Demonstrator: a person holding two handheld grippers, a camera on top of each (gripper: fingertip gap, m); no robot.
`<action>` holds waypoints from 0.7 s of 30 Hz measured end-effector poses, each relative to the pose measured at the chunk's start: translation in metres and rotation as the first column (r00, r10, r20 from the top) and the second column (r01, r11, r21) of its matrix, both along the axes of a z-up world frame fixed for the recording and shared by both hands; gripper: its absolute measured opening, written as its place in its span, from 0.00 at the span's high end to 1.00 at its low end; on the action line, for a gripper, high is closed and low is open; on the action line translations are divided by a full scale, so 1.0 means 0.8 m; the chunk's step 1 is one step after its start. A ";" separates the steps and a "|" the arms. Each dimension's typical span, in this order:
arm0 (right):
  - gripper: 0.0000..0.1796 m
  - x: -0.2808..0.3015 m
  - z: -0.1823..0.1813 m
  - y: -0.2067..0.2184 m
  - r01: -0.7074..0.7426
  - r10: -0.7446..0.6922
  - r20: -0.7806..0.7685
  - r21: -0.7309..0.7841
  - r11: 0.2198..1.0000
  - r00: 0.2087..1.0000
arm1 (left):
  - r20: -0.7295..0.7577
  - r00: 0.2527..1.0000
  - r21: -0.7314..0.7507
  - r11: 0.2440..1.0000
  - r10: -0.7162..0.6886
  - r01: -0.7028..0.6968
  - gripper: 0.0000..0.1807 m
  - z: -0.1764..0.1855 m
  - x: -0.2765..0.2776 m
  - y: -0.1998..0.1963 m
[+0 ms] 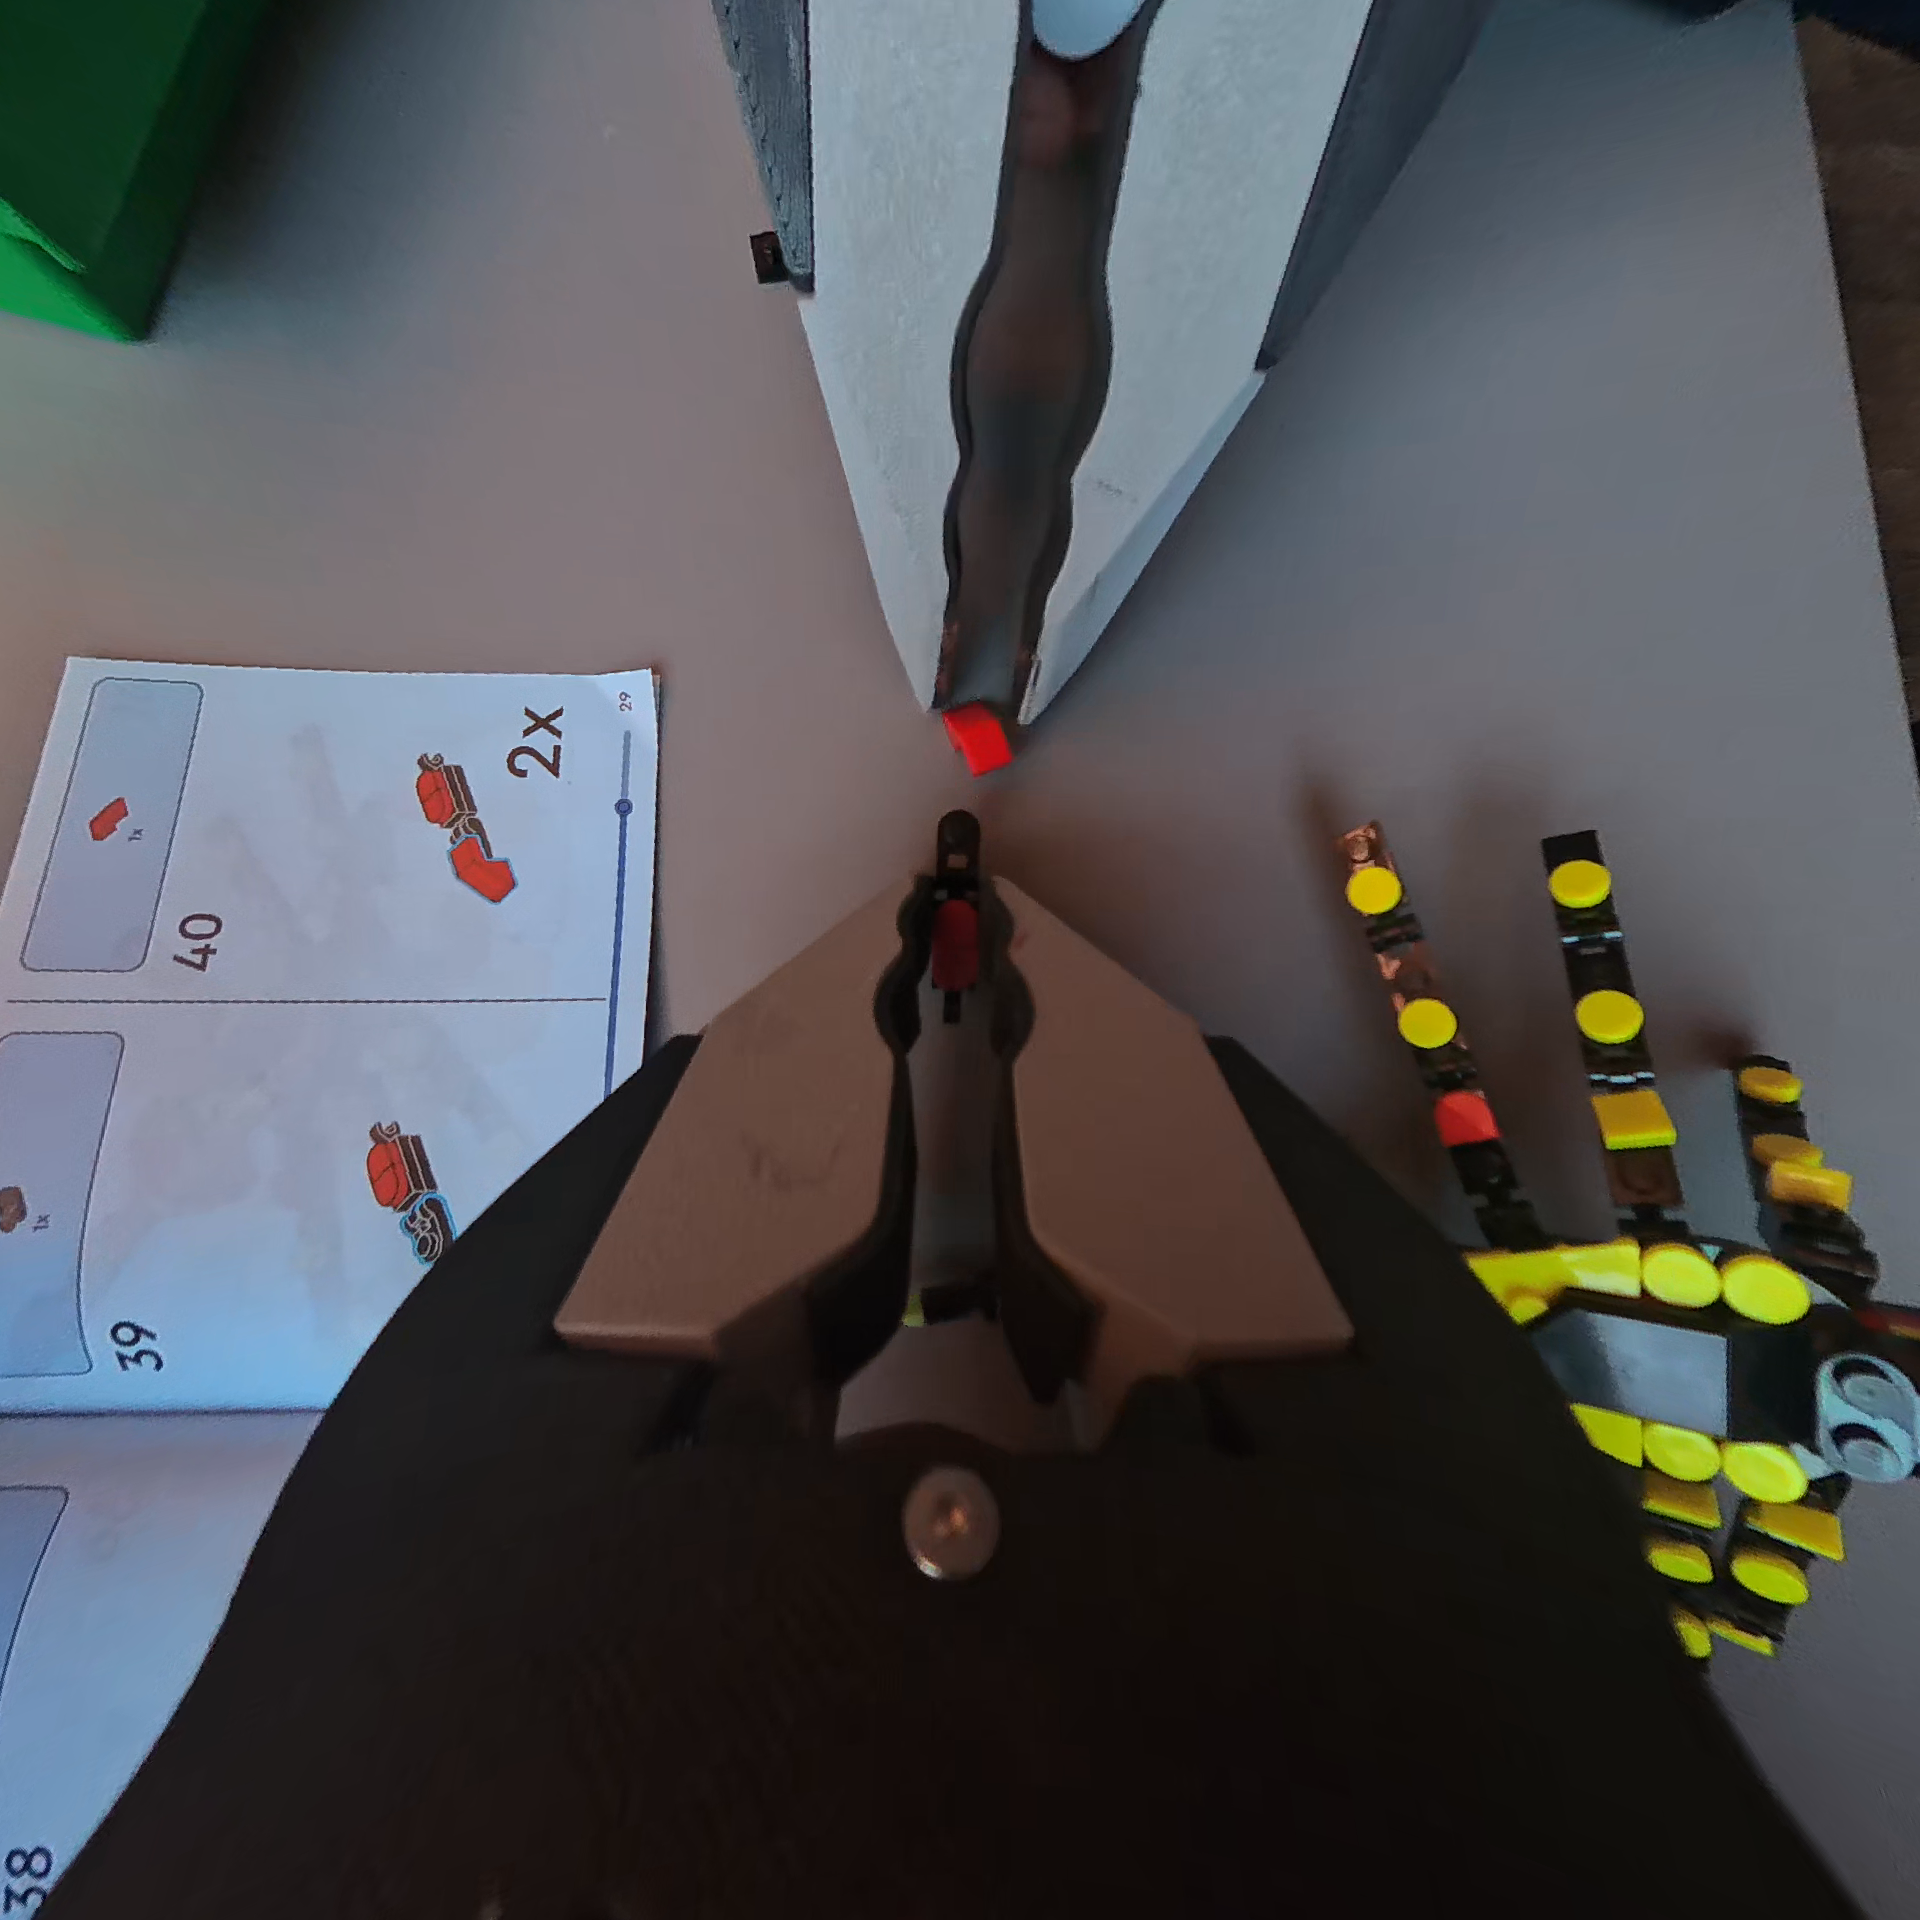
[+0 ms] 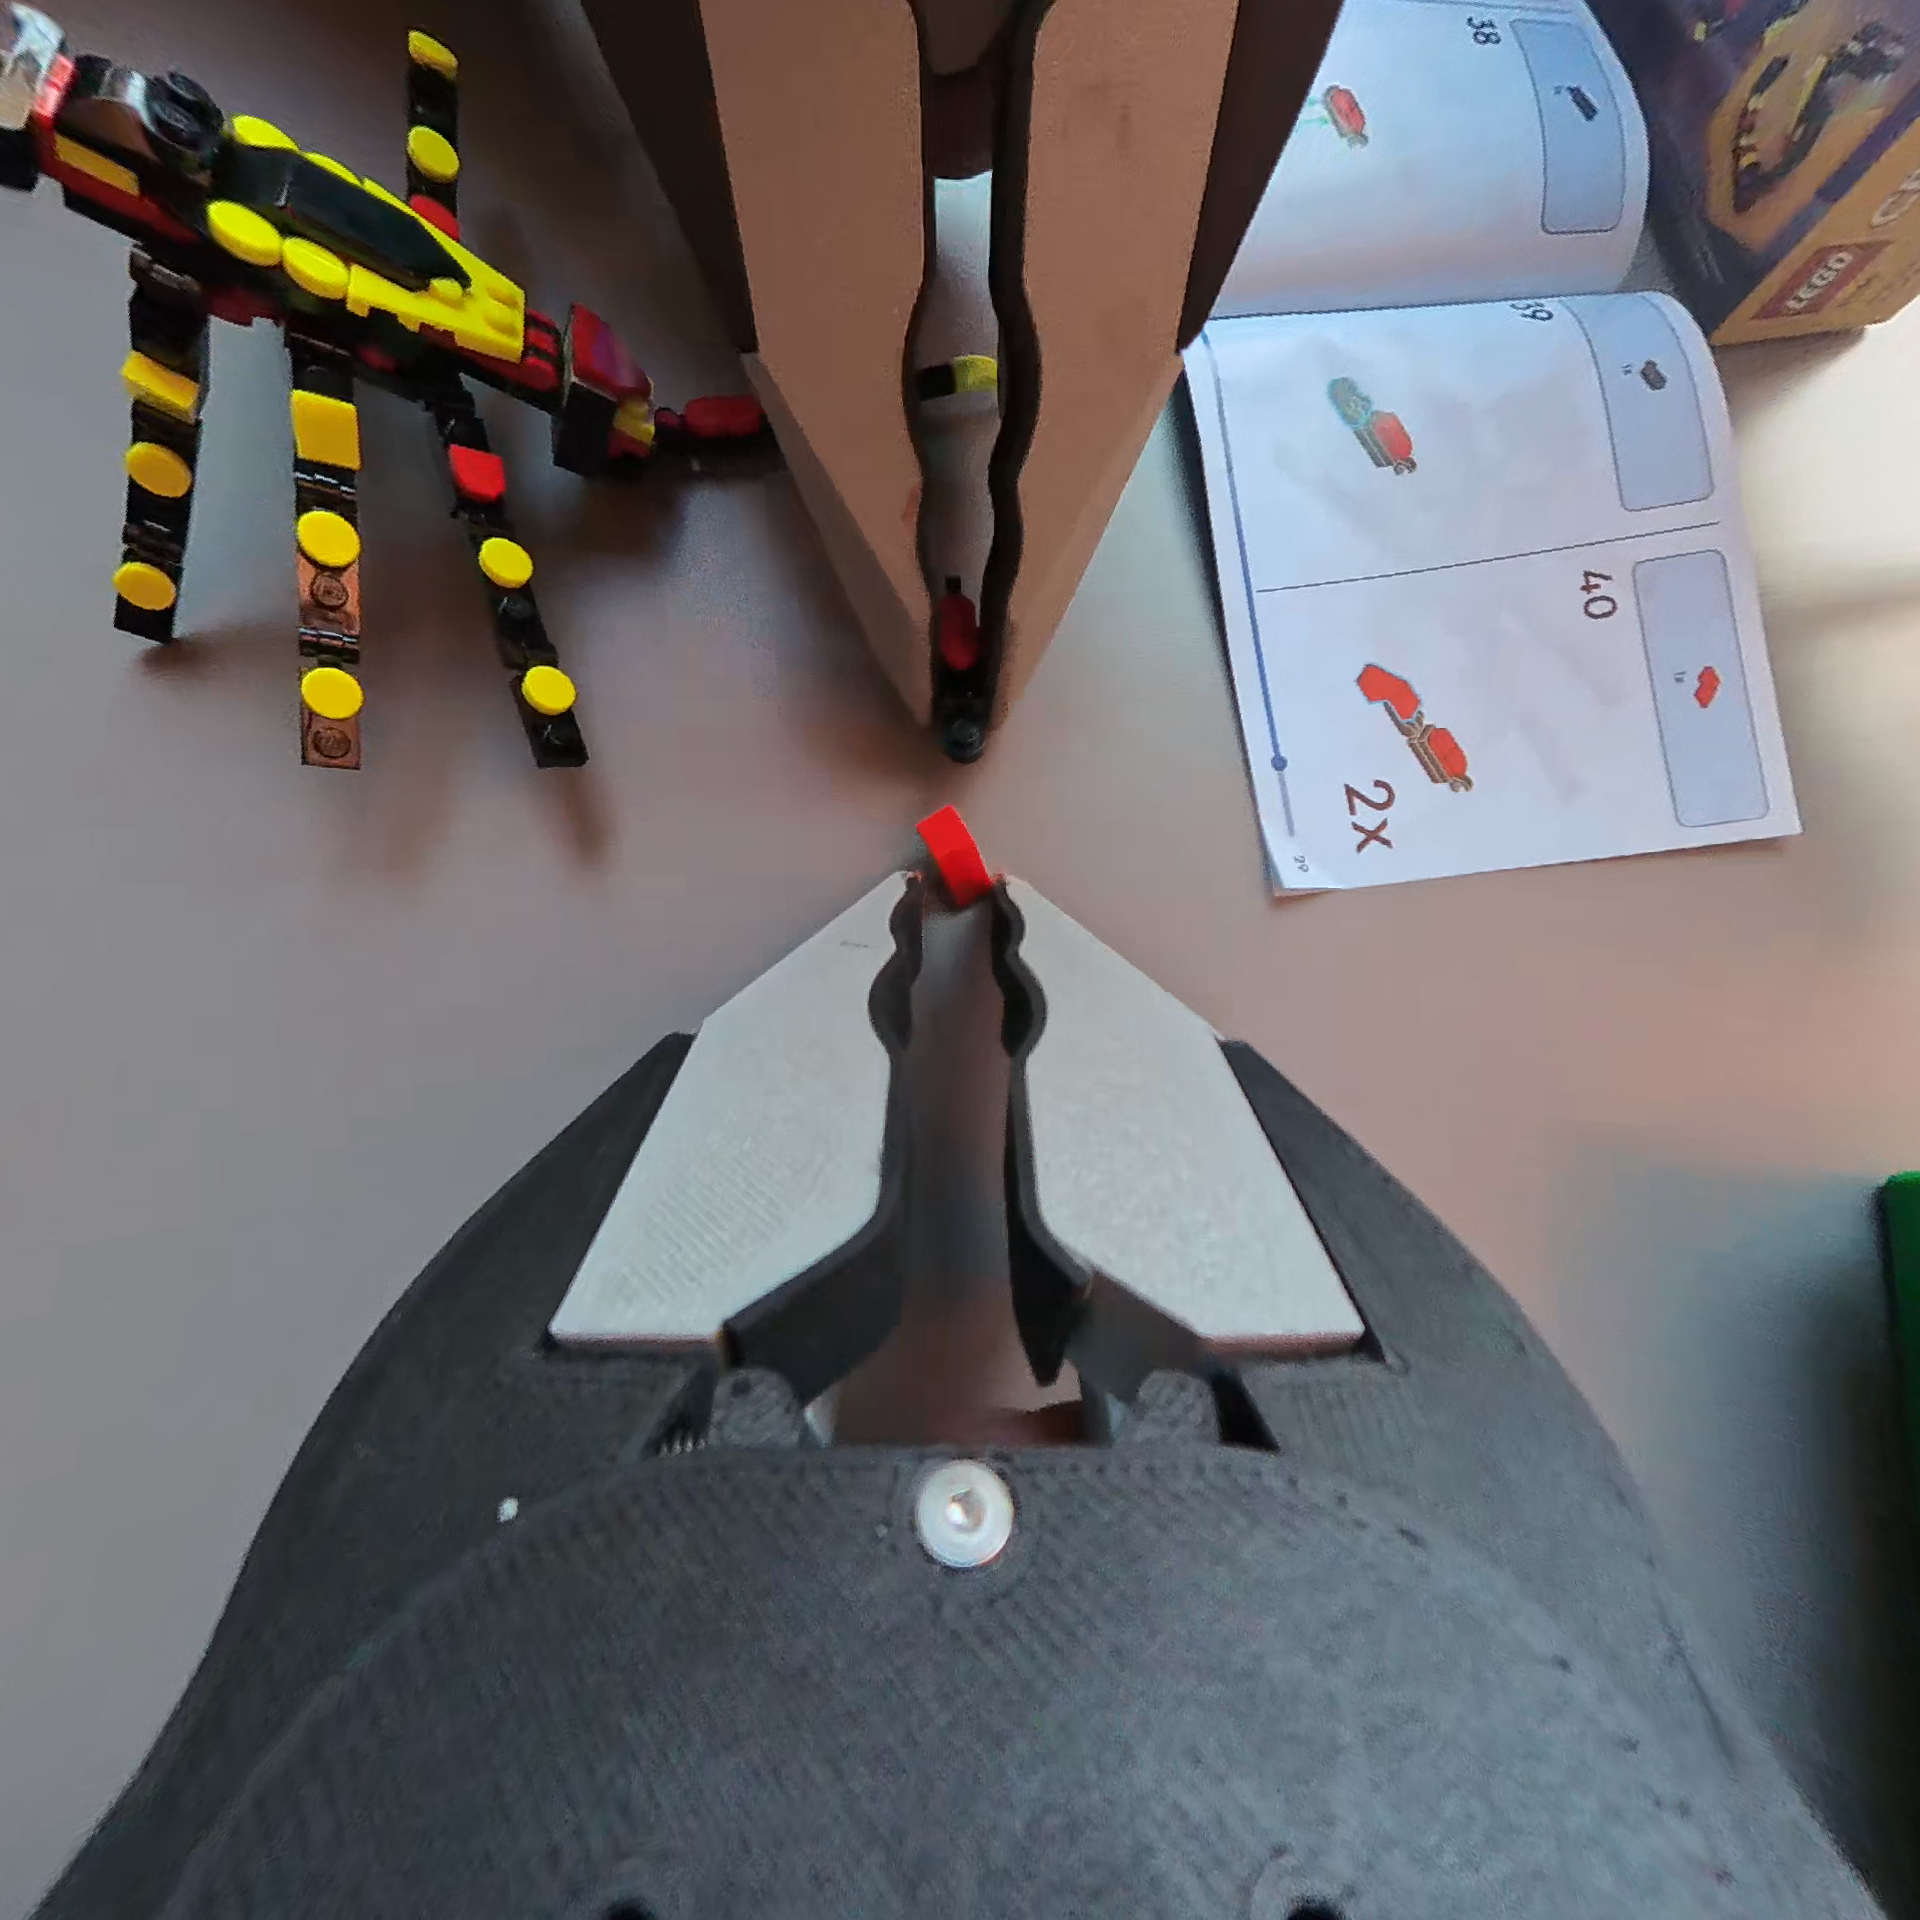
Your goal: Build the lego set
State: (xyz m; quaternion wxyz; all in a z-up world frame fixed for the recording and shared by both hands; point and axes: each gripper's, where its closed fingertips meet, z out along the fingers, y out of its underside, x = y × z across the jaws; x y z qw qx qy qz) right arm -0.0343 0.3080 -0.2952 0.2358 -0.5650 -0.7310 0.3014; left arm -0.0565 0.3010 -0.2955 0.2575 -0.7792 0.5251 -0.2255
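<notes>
My left gripper (image 1: 956, 883), with tan fingers, is shut on a small black-and-red lego sub-assembly (image 1: 954, 935) whose black end sticks out past the tips. My right gripper (image 2: 954, 883), with grey fingers, is shut on a small red lego piece (image 2: 954, 854). The two grippers point at each other tip to tip, with a small gap between the red piece (image 1: 977, 740) and the black end of the sub-assembly (image 2: 961, 727). The right gripper (image 1: 982, 707) shows opposite in the left wrist view, the left gripper (image 2: 961, 717) in the right wrist view. The yellow, black and red lego model (image 2: 312, 270) with long legs lies beside them on the table.
The open instruction booklet (image 1: 312, 1029) lies flat on the table and also shows in the right wrist view (image 2: 1507, 582). A green box (image 1: 94, 156) stands at one corner. The lego set box (image 2: 1808, 166) sits behind the booklet. The model's legs (image 1: 1600, 1039) lie close to my left gripper. Left and right tips are no more than a few centimetres apart.
</notes>
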 end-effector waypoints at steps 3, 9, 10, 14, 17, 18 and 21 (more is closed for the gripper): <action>0.95 0.006 0.000 -0.001 0.004 -0.005 -0.009 -0.026 1.000 1.000 | -0.005 1.000 0.005 1.000 -0.001 0.001 0.96 0.000 0.000 0.000; 0.90 0.005 0.002 0.003 0.020 -0.020 -0.033 0.002 1.000 0.999 | 0.005 1.000 0.003 1.000 -0.011 0.011 0.97 0.000 0.000 0.000; 0.89 0.002 0.003 0.004 0.018 -0.018 -0.046 0.010 1.000 0.999 | 0.008 1.000 0.001 1.000 -0.017 0.017 0.97 0.000 0.000 -0.001; 0.91 -0.007 0.002 0.001 -0.048 0.051 -0.064 0.043 0.998 0.997 | 0.009 1.000 0.002 1.000 -0.024 0.024 0.97 0.000 0.000 -0.001; 0.96 -0.008 0.003 -0.001 -0.075 0.076 -0.064 0.021 0.997 0.995 | 0.006 1.000 0.007 1.000 -0.024 0.024 0.96 0.000 0.000 -0.001; 0.96 -0.007 0.001 -0.001 -0.069 0.070 -0.054 0.014 0.998 0.996 | 0.006 1.000 0.007 1.000 -0.023 0.023 0.97 0.000 0.000 -0.001; 0.96 -0.002 0.001 -0.006 -0.040 0.039 -0.038 -0.040 0.998 0.999 | 0.008 1.000 0.005 1.000 -0.018 0.018 0.97 0.000 0.001 -0.001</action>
